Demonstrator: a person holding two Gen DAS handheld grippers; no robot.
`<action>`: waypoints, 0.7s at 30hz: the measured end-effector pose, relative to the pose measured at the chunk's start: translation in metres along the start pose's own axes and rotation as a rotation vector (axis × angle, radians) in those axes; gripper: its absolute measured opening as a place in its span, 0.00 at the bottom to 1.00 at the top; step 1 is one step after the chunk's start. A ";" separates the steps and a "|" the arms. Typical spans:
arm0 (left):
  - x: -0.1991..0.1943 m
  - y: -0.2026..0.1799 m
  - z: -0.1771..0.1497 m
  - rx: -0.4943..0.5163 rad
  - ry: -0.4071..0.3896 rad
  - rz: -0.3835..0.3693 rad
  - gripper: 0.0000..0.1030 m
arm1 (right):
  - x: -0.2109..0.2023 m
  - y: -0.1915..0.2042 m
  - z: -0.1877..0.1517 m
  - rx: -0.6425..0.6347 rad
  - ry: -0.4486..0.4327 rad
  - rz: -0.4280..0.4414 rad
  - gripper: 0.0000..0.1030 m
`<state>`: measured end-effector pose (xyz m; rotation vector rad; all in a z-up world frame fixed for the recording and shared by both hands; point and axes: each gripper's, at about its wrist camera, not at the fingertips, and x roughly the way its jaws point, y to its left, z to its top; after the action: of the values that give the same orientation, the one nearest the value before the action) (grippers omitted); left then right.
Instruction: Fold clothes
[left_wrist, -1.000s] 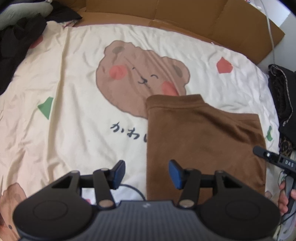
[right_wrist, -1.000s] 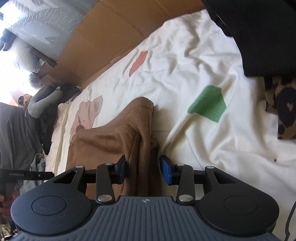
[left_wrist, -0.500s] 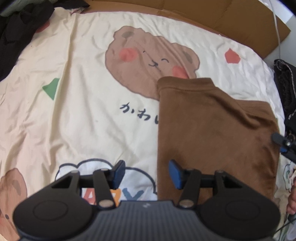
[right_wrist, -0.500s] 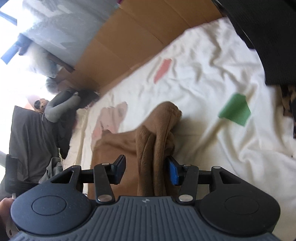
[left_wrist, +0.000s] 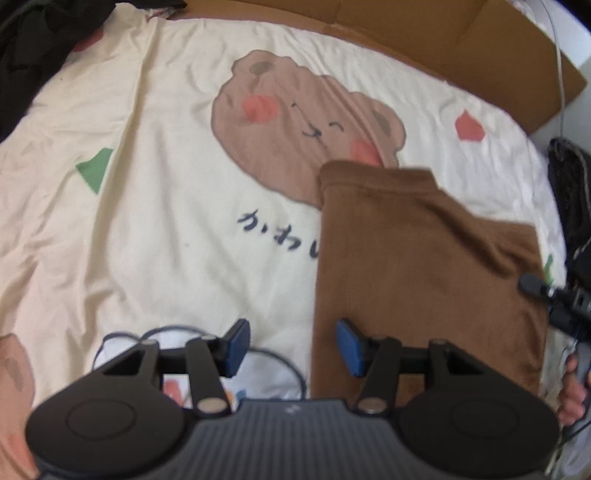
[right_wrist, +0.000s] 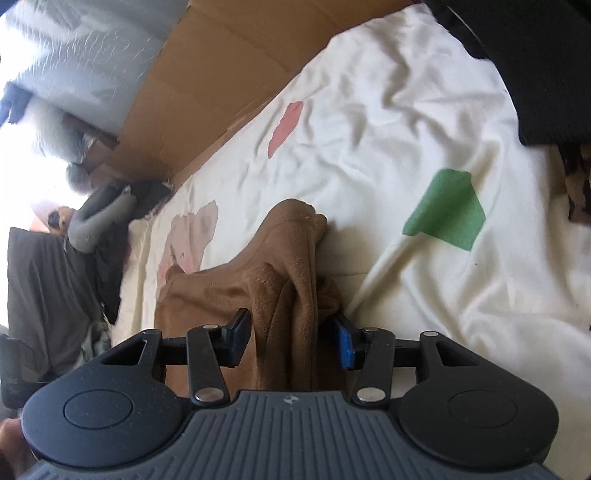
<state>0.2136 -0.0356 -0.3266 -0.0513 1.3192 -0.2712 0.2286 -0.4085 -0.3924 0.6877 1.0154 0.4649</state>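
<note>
A brown fleece garment (left_wrist: 424, 277) lies folded into a rectangle on the cream bear-print sheet (left_wrist: 166, 240). My left gripper (left_wrist: 291, 343) hangs open over the garment's near left edge, its right pad above the fleece and its left pad above the sheet, nothing between them. In the right wrist view the garment's (right_wrist: 221, 291) edge is bunched into an upright ridge. That ridge stands between the blue pads of my right gripper (right_wrist: 291, 339), whose jaws stand apart around it and do not squeeze it. One of the right gripper's fingers (left_wrist: 532, 284) shows at the garment's right edge.
Brown cardboard (left_wrist: 443, 33) lines the far side of the sheet. Dark clothes lie piled at the far left (left_wrist: 22, 55) and along the right edge (left_wrist: 569, 192). A black garment (right_wrist: 535, 55) and leopard-print fabric (right_wrist: 580, 184) lie right of the fleece. A hand (left_wrist: 572, 387) shows at lower right.
The left gripper has sunk closer to the sheet near the garment's left edge. The fleece ridge between the right gripper's fingers has risen and bunched up, and those jaws have widened slightly.
</note>
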 end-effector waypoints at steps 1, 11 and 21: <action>0.000 0.002 0.004 -0.007 -0.013 -0.019 0.53 | 0.000 -0.002 -0.001 0.005 -0.002 0.005 0.50; 0.004 0.014 0.025 -0.043 -0.053 -0.082 0.54 | 0.001 -0.003 0.005 -0.040 0.030 0.001 0.17; 0.010 0.026 0.028 -0.087 -0.063 -0.223 0.57 | 0.009 -0.015 0.012 0.025 0.076 0.045 0.34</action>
<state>0.2475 -0.0156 -0.3342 -0.2798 1.2627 -0.3979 0.2444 -0.4170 -0.4047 0.7205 1.0803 0.5214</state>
